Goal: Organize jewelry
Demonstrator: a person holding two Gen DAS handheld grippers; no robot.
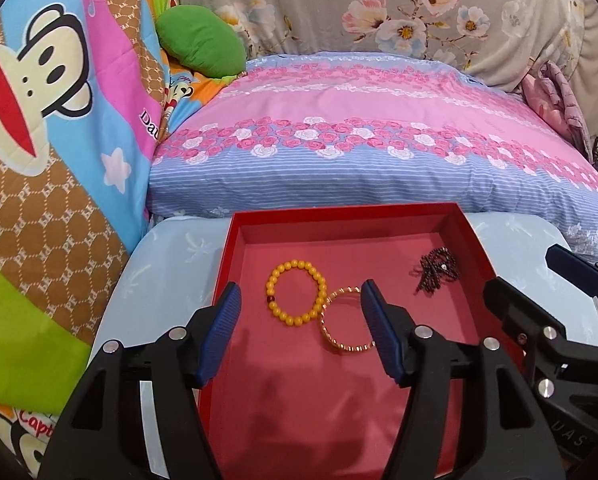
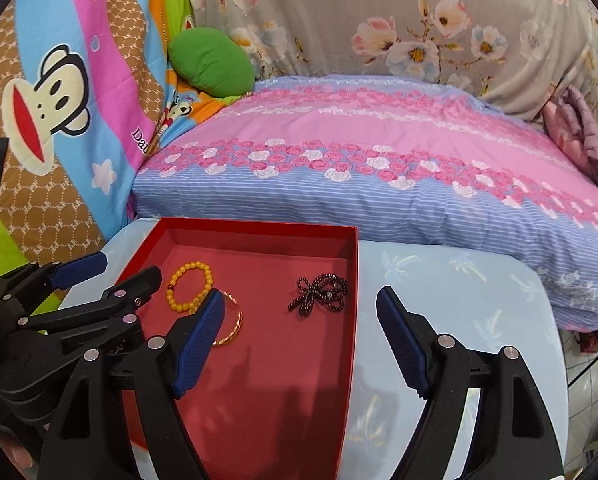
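While both claws stand apart and empty, red tray (image 1: 473, 236) holds: yellow bead bracelet (image 1: 296, 299) at 10 o'clock of gold bangle (image 1: 345, 320), touching; dark bead strand (image 1: 437, 270) at 2 o'clock; left gripper (image 1: 299, 332); right gripper (image 2: 299, 340)

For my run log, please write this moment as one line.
left gripper: open, empty | right gripper: open, empty | red box: yellow bracelet, gold bangle, dark beads

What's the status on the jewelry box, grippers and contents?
Left gripper open, right gripper open, both empty. Yellow bead bracelet, gold bangle and dark bead strand all lie in the red box. Nothing in the way.
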